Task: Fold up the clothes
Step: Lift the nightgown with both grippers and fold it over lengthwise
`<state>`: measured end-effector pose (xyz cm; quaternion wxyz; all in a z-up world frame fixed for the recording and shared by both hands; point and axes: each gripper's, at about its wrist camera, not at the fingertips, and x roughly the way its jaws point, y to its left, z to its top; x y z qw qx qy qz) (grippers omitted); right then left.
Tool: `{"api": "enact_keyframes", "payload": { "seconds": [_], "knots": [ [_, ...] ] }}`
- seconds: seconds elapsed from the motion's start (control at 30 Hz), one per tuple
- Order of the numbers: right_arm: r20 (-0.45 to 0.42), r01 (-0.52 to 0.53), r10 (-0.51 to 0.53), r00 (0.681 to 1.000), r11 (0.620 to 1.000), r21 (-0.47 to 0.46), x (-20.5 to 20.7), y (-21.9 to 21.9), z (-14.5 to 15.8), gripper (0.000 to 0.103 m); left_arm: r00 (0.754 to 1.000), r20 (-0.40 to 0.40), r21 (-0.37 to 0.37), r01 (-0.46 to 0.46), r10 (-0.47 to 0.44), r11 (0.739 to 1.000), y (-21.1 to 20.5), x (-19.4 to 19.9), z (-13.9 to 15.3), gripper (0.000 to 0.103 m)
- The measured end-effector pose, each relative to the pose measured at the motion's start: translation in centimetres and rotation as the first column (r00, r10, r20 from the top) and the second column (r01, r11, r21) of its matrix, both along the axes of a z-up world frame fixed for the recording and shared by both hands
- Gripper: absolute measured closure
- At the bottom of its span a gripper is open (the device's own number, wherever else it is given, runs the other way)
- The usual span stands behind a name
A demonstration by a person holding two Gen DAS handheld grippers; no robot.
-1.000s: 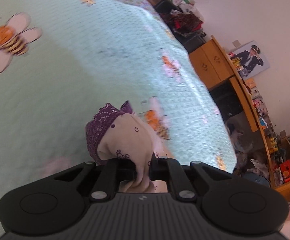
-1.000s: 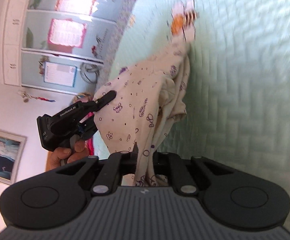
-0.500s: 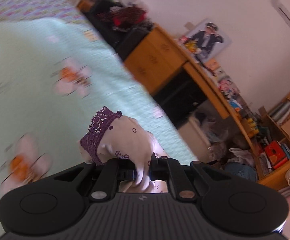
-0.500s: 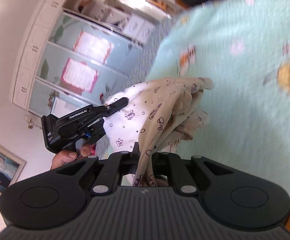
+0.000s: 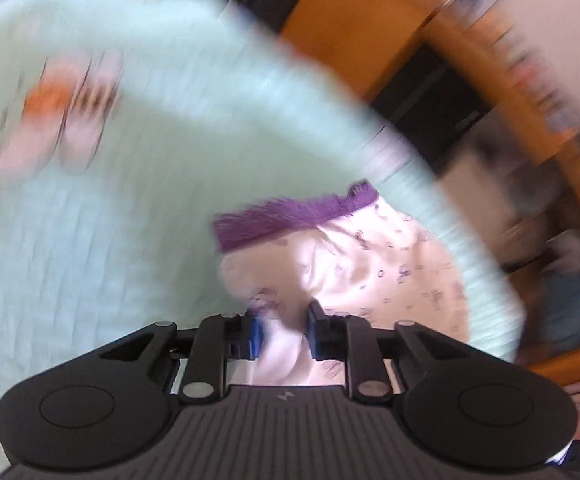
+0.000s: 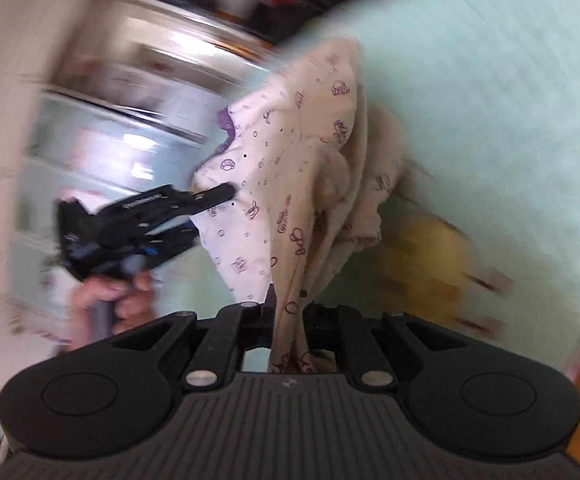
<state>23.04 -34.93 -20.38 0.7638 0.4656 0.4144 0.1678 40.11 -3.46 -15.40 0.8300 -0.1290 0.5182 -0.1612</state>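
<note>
A cream cotton garment with purple print and lace trim (image 6: 290, 184) hangs between both grippers above the mint-green quilted bed (image 5: 129, 220); left gripper (image 5: 282, 334) and right gripper (image 6: 287, 320) each clamp its fabric.

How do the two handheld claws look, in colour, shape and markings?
Both are matte black plastic. The left claw has a ribbed body, two round discs at its sides, silver pivot pins and blue pads on its fingers. The right claw has the same ribbed body, discs and pins. Seen from the right wrist, the left claw carries blurred white lettering and a blue detail; a hand grips its handle.
</note>
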Motion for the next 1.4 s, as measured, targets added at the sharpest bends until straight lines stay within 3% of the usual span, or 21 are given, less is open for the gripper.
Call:
{"api": "enact_keyframes", "payload": {
  "seconds": [0.1,0.33,0.43,0.5,0.6,0.73,0.8,0.93,1.07,1.13,1.17,1.23,1.27,1.4],
  "knots": [
    [-0.020,0.056,-0.054,0.998,0.993,0.102,-0.5,-0.9,-3.9,0.095,0.999,0.022,-0.102,-0.031,0.034,0.994,2.2,-0.8,-1.6,0.083],
    [-0.012,0.086,-0.085,0.996,0.984,0.159,-0.4,-1.8,-3.8,0.088,0.997,0.068,-0.171,-0.034,0.046,0.985,4.6,-4.1,1.5,0.078],
    [-0.019,0.092,-0.090,0.996,0.978,0.185,0.0,-1.9,-3.5,0.067,0.997,0.049,-0.191,-0.046,0.056,0.981,6.0,-7.4,1.5,0.072],
    [-0.007,0.094,-0.094,0.996,0.976,0.198,-0.5,-2.0,-3.1,0.048,0.999,-0.009,-0.211,-0.054,0.053,0.976,6.6,-9.9,-0.1,0.070],
    [0.005,0.093,-0.096,0.995,0.974,0.206,-2.0,-2.3,-3.0,0.042,0.996,-0.078,-0.282,-0.061,0.041,0.958,6.7,-13.7,-2.6,0.070],
    [0.008,0.083,-0.086,0.996,0.974,0.213,-3.8,-2.2,-3.4,0.042,0.982,-0.158,-0.430,-0.164,0.105,0.888,6.5,-16.0,-4.7,0.070],
    [0.009,0.086,-0.090,0.996,0.973,0.215,-4.2,-2.2,-3.5,0.042,0.976,-0.191,-0.468,-0.186,0.107,0.864,5.8,-16.3,-5.1,0.070],
    [0.000,0.103,-0.105,0.994,0.969,0.223,-3.8,-2.2,-3.8,0.042,0.968,-0.233,-0.502,-0.201,0.092,0.841,4.6,-17.0,-5.4,0.070],
    [0.001,0.112,-0.115,0.993,0.969,0.222,-4.0,-2.2,-4.0,0.042,0.943,-0.302,-0.561,-0.295,0.140,0.774,5.3,-17.6,-6.3,0.071],
    [0.003,0.112,-0.115,0.993,0.968,0.224,-4.0,-2.2,-4.1,0.042,0.945,-0.293,-0.550,-0.293,0.148,0.782,5.4,-17.9,-6.2,0.084],
    [0.004,0.112,-0.116,0.993,0.968,0.222,-3.9,-2.2,-4.1,0.044,0.947,-0.283,-0.537,-0.287,0.152,0.793,5.3,-18.1,-6.0,0.096],
    [0.000,0.110,-0.112,0.994,0.976,0.186,-3.8,-2.2,-4.0,0.069,0.951,-0.263,-0.519,-0.280,0.161,0.808,5.1,-18.6,-5.5,0.098],
    [0.000,0.109,-0.110,0.994,0.981,0.164,-3.8,-2.2,-3.8,0.090,0.953,-0.254,-0.516,-0.280,0.167,0.810,5.1,-18.9,-5.1,0.099],
    [0.034,0.116,-0.120,0.992,0.987,0.108,-4.8,-2.4,-1.9,0.092,0.969,-0.191,-0.542,-0.235,0.153,0.807,4.8,-21.0,-1.5,0.099]
  ]
}}
